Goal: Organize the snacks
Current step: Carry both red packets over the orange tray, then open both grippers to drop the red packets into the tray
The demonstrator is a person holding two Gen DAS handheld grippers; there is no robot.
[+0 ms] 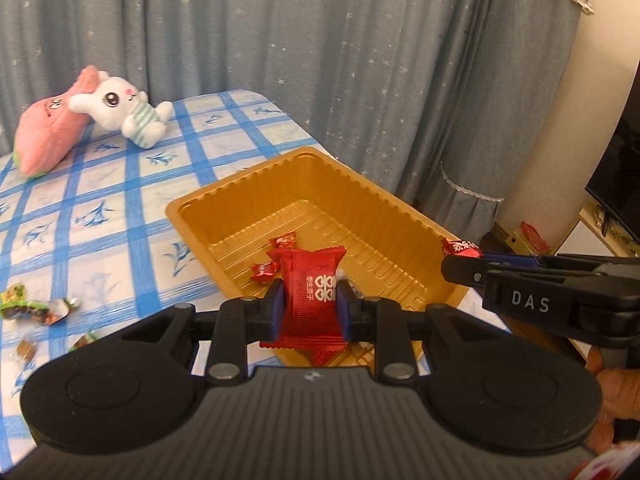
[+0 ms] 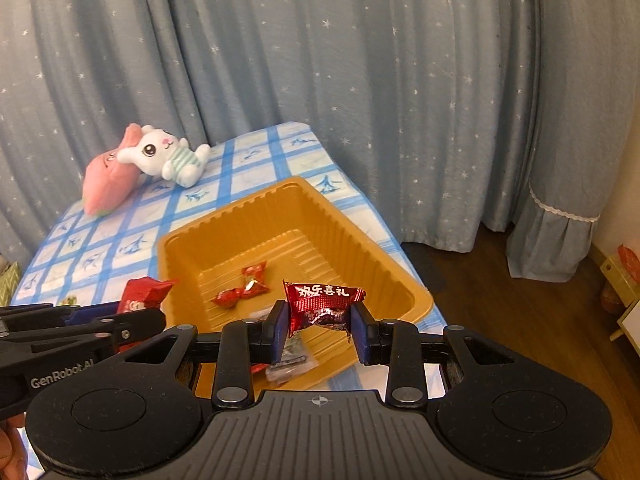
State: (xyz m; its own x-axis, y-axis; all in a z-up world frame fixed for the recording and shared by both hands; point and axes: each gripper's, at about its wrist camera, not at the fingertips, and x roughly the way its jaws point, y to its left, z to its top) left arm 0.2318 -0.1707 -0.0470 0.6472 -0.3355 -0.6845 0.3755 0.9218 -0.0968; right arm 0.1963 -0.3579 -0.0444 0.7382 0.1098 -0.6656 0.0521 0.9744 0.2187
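A golden plastic tray (image 1: 360,200) (image 2: 360,248) sits on the blue-checked table, with two small red wrapped candies (image 1: 282,240) (image 2: 254,276) on its floor. My left gripper (image 1: 310,300) is shut on a flat red snack packet (image 1: 310,284), held above the tray's near edge. My right gripper (image 2: 320,318) is shut on a shiny red candy (image 2: 320,304) with white characters, over the tray's near right part. The right gripper (image 1: 464,260) reaches in from the right in the left wrist view. The left gripper (image 2: 136,320) shows at the left in the right wrist view.
A white plush rabbit (image 1: 124,108) (image 2: 168,156) and a pink plush (image 1: 52,132) (image 2: 112,182) lie at the table's far end. Several loose wrapped sweets (image 1: 36,308) lie on the cloth left of the tray. Blue star curtains hang behind; wooden floor (image 2: 520,300) lies to the right.
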